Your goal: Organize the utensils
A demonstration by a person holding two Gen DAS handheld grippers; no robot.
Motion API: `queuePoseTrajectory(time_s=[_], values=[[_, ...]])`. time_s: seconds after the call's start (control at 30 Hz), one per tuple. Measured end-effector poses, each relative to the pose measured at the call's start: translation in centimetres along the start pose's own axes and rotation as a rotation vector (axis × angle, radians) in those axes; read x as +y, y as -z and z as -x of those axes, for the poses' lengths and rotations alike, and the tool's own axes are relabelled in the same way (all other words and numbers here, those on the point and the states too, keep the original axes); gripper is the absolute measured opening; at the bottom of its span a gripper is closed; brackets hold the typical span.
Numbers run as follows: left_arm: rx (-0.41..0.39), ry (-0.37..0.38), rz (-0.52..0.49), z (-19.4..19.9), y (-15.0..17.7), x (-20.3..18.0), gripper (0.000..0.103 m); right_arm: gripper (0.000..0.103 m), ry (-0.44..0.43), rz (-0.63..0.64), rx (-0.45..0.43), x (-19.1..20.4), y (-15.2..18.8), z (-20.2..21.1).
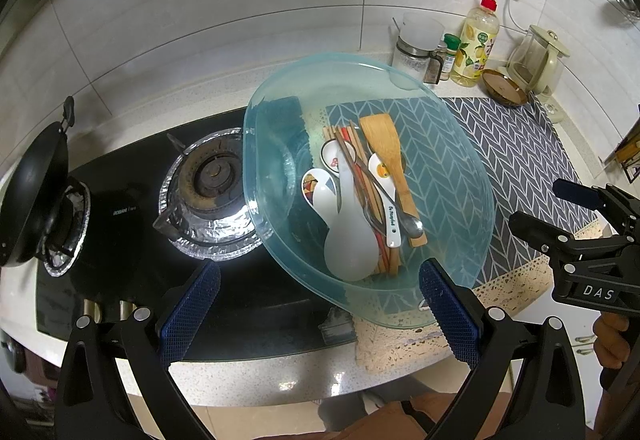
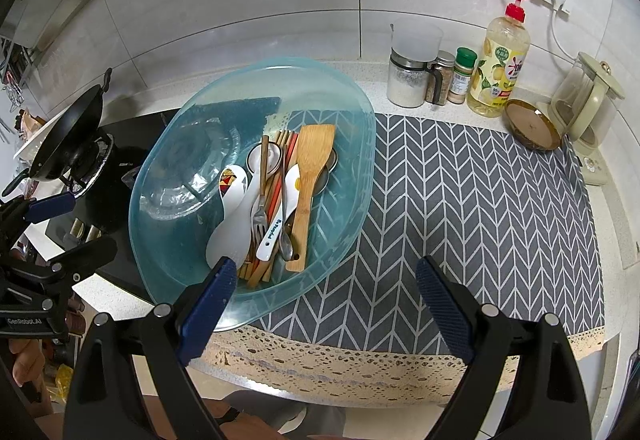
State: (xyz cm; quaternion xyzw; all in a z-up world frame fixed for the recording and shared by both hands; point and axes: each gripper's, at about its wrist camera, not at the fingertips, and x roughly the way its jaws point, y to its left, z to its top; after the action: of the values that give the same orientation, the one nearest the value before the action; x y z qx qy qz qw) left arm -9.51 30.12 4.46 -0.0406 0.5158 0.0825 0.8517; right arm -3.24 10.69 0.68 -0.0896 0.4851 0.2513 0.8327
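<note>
A clear blue plastic basin [image 1: 452, 144] [image 2: 168, 240] sits half on the stove, half on the grey patterned mat. In it lies a pile of utensils: a wooden spatula [image 1: 386, 148] [image 2: 310, 176], a white rice paddle [image 1: 348, 236] [image 2: 234, 224], ceramic spoons [image 1: 384, 180] [image 2: 280, 216], chopsticks [image 1: 360, 160] [image 2: 276, 196], a metal spoon [image 1: 412, 226] and a fork [image 2: 260, 212]. My left gripper [image 1: 320, 312] is open and empty at the basin's near rim. My right gripper [image 2: 324, 308] is open and empty over the basin's near right rim.
A gas stove [image 1: 212, 176] with a black wok [image 1: 32, 192] [image 2: 68, 136] lies left. Jars [image 2: 408, 76], a yellow pump bottle [image 2: 498, 64], a brown bowl [image 2: 530, 124] and a kettle [image 2: 588, 100] stand at the back right. The grey chevron mat [image 2: 480, 208] covers the counter.
</note>
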Motion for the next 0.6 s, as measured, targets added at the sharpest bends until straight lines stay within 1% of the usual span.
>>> queuePoseTrajectory(time_s=[0.33, 0.4, 0.6], values=[[0.001, -0.004, 0.009, -0.06, -0.31, 0.2, 0.099, 0.088, -0.005, -0.002, -0.005, 0.05, 0.0, 0.03], [-0.004, 0.007, 0.02, -0.05, -0.29, 0.35, 0.099, 0.088, -0.003, -0.001, -0.013, 0.18, 0.08, 0.09], [-0.027, -0.002, 0.016, 0.22, -0.2, 0.31, 0.098, 0.088, -0.001, 0.002, -0.02, 0.32, 0.12, -0.01]])
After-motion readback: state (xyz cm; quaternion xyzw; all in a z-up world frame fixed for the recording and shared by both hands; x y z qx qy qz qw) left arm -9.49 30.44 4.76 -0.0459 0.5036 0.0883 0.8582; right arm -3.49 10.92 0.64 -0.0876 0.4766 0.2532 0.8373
